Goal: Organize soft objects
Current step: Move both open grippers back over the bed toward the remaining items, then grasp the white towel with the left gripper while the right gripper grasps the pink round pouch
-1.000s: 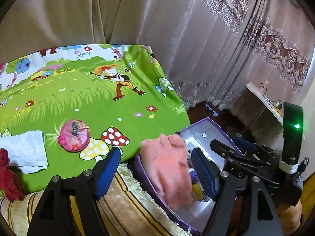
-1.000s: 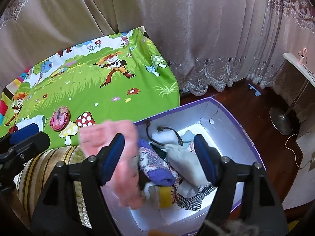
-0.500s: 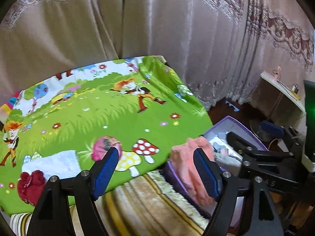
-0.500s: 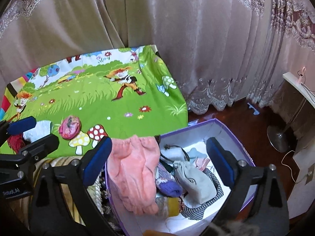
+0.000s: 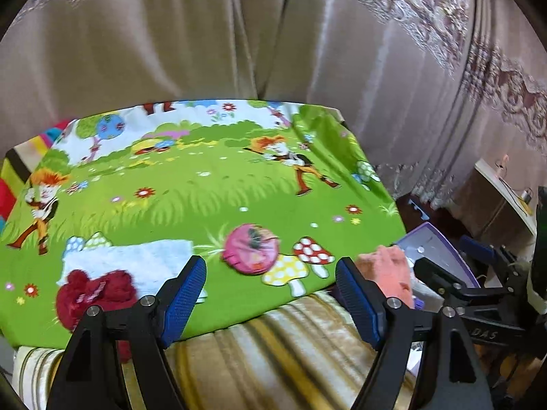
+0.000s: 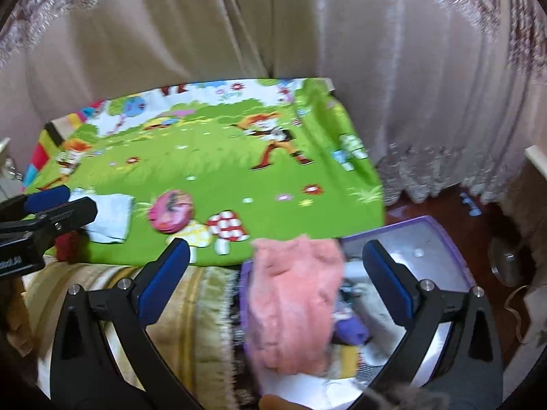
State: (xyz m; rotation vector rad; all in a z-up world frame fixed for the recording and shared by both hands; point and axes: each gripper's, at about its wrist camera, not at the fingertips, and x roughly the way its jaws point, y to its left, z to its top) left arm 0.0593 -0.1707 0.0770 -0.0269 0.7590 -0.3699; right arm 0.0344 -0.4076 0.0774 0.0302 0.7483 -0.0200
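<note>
A pink fuzzy cloth (image 6: pixel 294 294) hangs over the left rim of a purple box (image 6: pixel 444 239) that holds several soft things. It also shows in the left wrist view (image 5: pixel 389 273). My right gripper (image 6: pixel 277 280) is open and empty above the cloth. My left gripper (image 5: pixel 270 300) is open and empty over the bed's near edge. On the green cartoon sheet (image 5: pixel 205 191) lie a round pink pouch (image 5: pixel 249 247), a white towel (image 5: pixel 136 259) and a dark red knit item (image 5: pixel 92 294).
A striped beige blanket (image 5: pixel 273 348) covers the bed's near edge. Beige curtains (image 5: pixel 205 34) hang behind the bed. A dark wood floor (image 6: pixel 478 212) and a fan base (image 6: pixel 506 266) lie right of the box. A white shelf (image 5: pixel 502 191) stands at far right.
Both grippers have swung left and pulled back toward the bed. The pink cloth, blurred in motion a second ago, now lies still on the box rim. More of the sheet shows.
</note>
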